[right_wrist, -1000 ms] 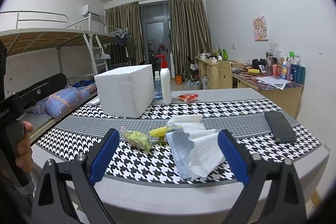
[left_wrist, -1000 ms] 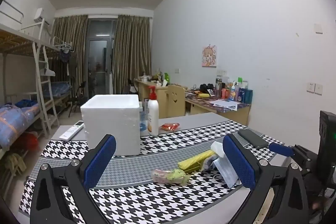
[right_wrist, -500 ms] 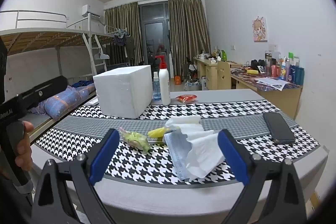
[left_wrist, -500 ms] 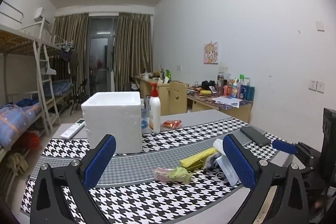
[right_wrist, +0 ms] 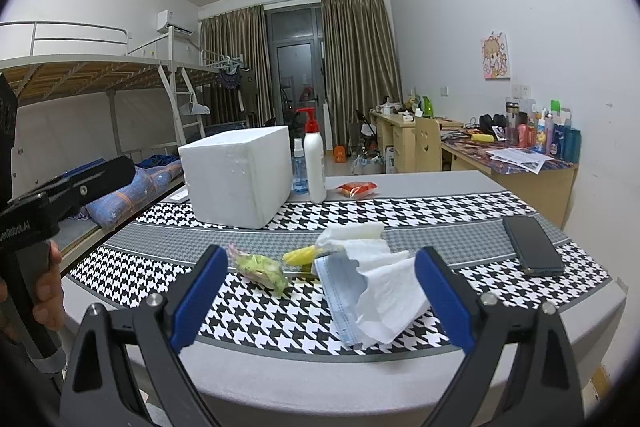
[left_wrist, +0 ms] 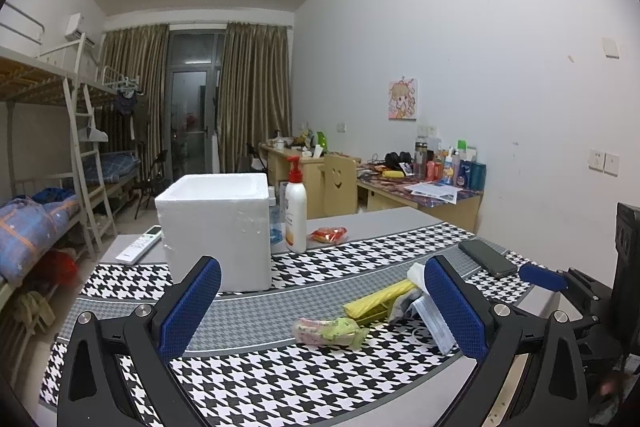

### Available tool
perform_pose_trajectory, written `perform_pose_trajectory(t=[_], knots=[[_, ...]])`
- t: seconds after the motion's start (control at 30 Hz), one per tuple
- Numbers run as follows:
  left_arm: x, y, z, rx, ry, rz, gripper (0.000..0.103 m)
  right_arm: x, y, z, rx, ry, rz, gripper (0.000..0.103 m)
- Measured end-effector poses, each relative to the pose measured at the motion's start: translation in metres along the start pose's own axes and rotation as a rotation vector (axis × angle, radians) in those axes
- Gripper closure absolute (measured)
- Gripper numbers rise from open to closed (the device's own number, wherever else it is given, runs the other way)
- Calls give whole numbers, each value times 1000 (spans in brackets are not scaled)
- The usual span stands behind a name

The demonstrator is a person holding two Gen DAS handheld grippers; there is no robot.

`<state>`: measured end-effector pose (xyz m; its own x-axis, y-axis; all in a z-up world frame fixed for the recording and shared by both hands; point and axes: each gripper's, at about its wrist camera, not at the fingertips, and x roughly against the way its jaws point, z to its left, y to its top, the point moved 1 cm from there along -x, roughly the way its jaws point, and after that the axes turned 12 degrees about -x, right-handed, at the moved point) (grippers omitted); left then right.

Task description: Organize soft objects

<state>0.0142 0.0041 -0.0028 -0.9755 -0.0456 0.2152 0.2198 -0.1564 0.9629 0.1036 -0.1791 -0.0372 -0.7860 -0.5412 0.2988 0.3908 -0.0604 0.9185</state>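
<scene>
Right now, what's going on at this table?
A person holds a hand-held gripper in each hand over the houndstooth table. The left hand-held gripper and right hand-held gripper are both open and empty. The soft items lie loose: white tissue, blue face mask, green packet. The foam box stands behind them.

a black phone (right_wrist: pixel 532 245) lies flat at the right of the houndstooth table (right_wrist: pixel 420 207). at the far side a white pump bottle (right_wrist: pixel 314 157) stands upright beside a small clear spray bottle (right_wrist: pixel 298 169), a red packet (right_wrist: pixel 357 189) to their right, a white remote (left_wrist: pixel 140 245) far left
</scene>
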Motion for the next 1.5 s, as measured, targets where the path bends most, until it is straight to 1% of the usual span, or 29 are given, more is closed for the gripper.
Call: perform_pose_trajectory(t=[0.6,0.9,1.2,1.37,1.5], knots=[[-4,-3,8,11,13,18,1,0,-1,3,3,-2,6,6],[-6,-5,5,6,8,31,1,1,1,5,2,-3,6,6],[-16,-9,2,1,-30,59,1,-1,-1,1,-12,-28,13,6],[-26,-14,1,1,-40,89,1,-3,-1,-1,-13,-53,23,6],[-39,-19,0,13,-50,128,1,-7,-1,-3,-13,-61,36,6]])
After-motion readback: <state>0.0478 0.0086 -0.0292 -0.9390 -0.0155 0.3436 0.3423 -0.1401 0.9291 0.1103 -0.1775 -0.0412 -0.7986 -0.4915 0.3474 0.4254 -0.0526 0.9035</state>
